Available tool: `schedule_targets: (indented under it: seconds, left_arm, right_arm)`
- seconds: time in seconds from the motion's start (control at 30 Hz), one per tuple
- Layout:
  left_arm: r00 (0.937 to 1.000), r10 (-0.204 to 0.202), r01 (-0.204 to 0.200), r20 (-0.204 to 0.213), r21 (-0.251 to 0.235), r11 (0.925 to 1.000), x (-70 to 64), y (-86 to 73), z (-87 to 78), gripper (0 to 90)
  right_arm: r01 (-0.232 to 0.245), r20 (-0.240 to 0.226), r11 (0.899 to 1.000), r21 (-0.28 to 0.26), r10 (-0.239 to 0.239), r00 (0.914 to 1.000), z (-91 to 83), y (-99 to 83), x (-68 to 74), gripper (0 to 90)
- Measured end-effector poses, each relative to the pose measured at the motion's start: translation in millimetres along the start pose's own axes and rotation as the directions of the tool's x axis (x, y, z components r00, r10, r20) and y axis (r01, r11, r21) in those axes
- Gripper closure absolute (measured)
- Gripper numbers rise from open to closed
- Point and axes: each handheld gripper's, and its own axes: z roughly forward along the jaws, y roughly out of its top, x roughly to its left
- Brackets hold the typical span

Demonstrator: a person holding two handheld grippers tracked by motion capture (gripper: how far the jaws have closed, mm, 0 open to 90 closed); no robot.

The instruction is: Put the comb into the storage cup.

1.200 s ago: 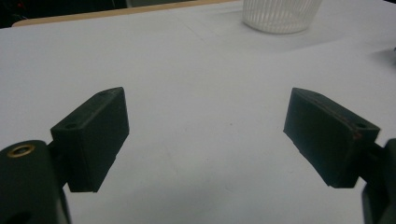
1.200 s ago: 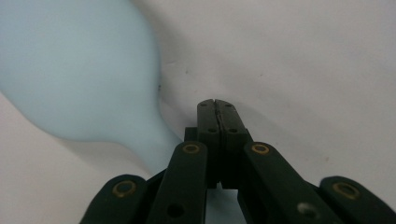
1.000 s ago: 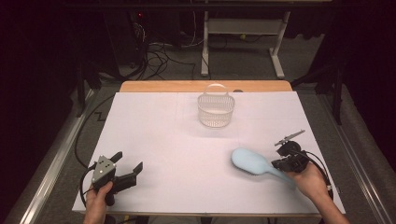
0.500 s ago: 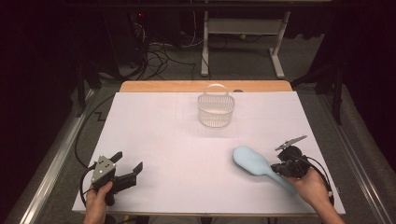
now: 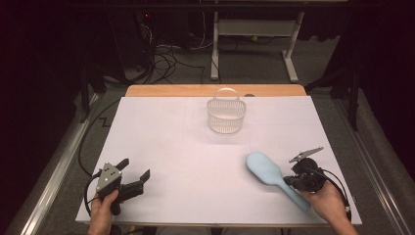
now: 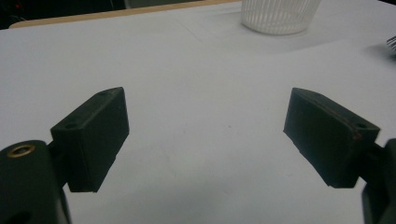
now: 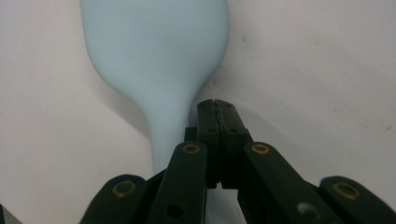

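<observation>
White matte sheeting covers the table (image 5: 186,147), with a bare wooden strip at its far edge. Near that edge stands a small white slotted plastic basket (image 5: 225,116) with a hoop handle. Smooth pale-blue plastic forms the oval hairbrush (image 5: 274,177), lying at the near right. Over its handle, the right gripper (image 5: 292,180) has its jaws pressed together, beside the handle rather than around it. The left gripper (image 5: 133,177) rests near left, jaws wide apart on nothing.

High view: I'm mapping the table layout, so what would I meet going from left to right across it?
Left gripper → white basket → blue hairbrush → right gripper.
</observation>
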Motion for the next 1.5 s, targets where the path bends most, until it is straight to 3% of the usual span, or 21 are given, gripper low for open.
schedule_targets:
  seconds: [0.97,1.5]
  left_arm:
    - [0.9999,0.01,-0.01,0.012,0.004,0.9999,-1.4,1.7,3.6,15.0]
    - [0.9998,0.008,-0.008,0.019,-0.002,1.0,-1.2,2.2,4.1,15.0]
  right_arm:
    - [-0.015,-0.022,0.999,-0.034,0.015,0.9997,-3.1,-15.3,10.9,89.4]
    - [-0.077,0.001,0.992,-0.097,0.077,0.997,-12.7,-20.6,5.9,67.1]
